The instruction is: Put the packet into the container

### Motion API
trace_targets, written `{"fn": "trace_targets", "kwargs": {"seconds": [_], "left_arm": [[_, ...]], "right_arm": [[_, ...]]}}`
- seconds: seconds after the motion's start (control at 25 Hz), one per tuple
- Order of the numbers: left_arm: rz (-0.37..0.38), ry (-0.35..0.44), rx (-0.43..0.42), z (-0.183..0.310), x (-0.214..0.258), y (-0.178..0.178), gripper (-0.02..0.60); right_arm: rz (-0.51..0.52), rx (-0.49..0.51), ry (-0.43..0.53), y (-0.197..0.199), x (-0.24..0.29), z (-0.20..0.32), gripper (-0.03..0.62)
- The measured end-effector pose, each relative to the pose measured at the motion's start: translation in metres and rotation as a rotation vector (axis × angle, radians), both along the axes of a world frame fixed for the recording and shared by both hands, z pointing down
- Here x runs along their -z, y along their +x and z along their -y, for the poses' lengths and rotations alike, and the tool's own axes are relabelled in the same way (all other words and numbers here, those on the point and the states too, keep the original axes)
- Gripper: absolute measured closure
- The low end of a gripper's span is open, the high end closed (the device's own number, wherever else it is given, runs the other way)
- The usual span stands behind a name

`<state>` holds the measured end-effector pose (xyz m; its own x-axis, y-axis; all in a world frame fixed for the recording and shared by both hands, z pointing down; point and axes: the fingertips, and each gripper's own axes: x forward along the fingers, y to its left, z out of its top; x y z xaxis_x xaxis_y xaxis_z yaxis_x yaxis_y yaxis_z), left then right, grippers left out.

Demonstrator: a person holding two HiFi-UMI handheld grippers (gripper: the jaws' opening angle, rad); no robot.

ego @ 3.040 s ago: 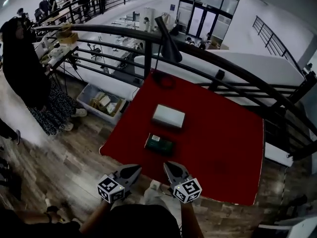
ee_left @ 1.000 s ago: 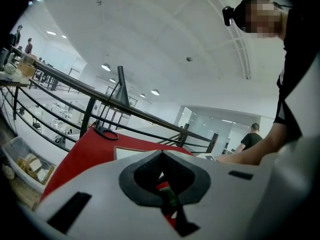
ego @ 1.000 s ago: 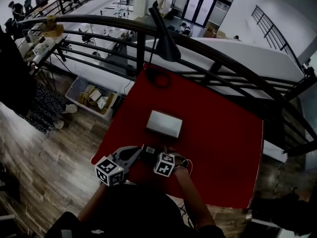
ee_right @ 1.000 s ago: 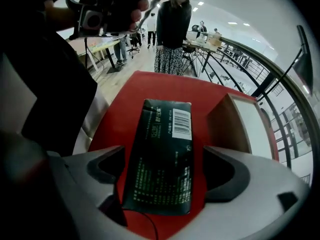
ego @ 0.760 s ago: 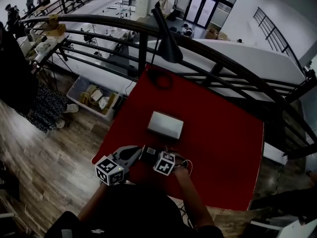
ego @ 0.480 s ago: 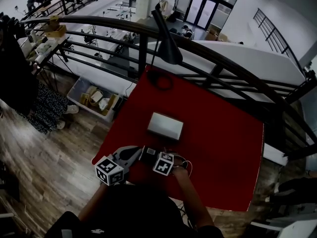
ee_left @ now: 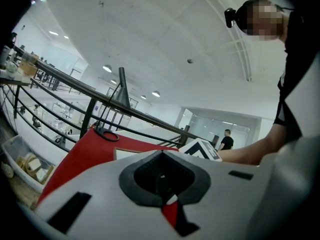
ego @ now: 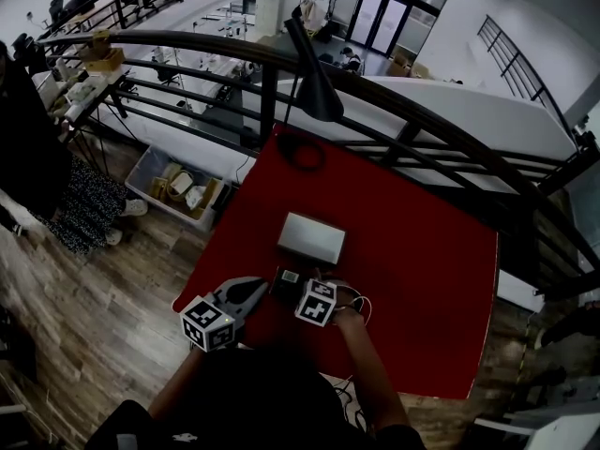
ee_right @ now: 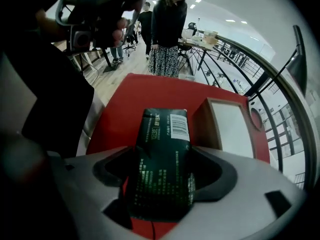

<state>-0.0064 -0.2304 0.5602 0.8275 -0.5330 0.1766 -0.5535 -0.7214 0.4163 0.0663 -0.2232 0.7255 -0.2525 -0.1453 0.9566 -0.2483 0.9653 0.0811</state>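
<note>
A dark green packet (ego: 284, 282) lies near the front edge of the red table (ego: 412, 279). A little beyond it stands the white rectangular container (ego: 311, 236), also visible as the container (ee_right: 230, 129) to the right of the packet (ee_right: 162, 154). My right gripper (ego: 298, 287) reaches over the near end of the packet. Its jaws are closing, the packet is between them, and both pads touch its sides. My left gripper (ego: 261, 286) hovers just left of the packet, shut and holding nothing. In the left gripper view its jaws meet in front of the red cloth.
A black lamp (ego: 314, 87) stands at the table's far edge, its round base (ego: 305, 150) on the cloth. A dark railing (ego: 422, 120) runs behind. A clear bin (ego: 178, 187) sits on the wooden floor to the left. A person (ee_right: 167, 29) stands beyond the table.
Three seconds ago both grippers hung short of the table. The right one has since reached onto the packet. Over the last second it edged forward and its jaws drew in on the packet.
</note>
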Motion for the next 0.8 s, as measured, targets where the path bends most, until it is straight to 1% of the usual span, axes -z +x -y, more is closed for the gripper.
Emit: {"fn": "trace_targets", "kwargs": {"seconds": [0.12, 0.24, 0.4, 0.56, 0.68, 0.8], "left_arm": [[-0.011, -0.005, -0.010, -0.002, 0.002, 0.004, 0.576], [-0.002, -0.003, -0.009, -0.001, 0.000, 0.004, 0.575], [-0.013, -0.010, -0.015, 0.002, 0.000, 0.007, 0.576], [-0.007, -0.008, -0.011, 0.004, -0.001, 0.008, 0.575], [-0.025, -0.019, -0.014, 0.003, 0.003, 0.008, 0.576], [-0.006, -0.015, -0.004, 0.005, -0.004, 0.006, 0.575]], "right_arm": [[-0.003, 0.001, 0.031, 0.005, 0.018, 0.016, 0.210], [0.001, 0.005, 0.059, 0.006, 0.035, 0.028, 0.214], [0.020, 0.012, 0.101, 0.007, 0.056, 0.045, 0.234], [0.045, 0.016, 0.091, 0.005, 0.070, 0.054, 0.244], [0.088, -0.013, 0.115, 0.003, 0.086, 0.065, 0.249], [0.097, -0.049, 0.156, 0.012, 0.094, 0.088, 0.249]]}}
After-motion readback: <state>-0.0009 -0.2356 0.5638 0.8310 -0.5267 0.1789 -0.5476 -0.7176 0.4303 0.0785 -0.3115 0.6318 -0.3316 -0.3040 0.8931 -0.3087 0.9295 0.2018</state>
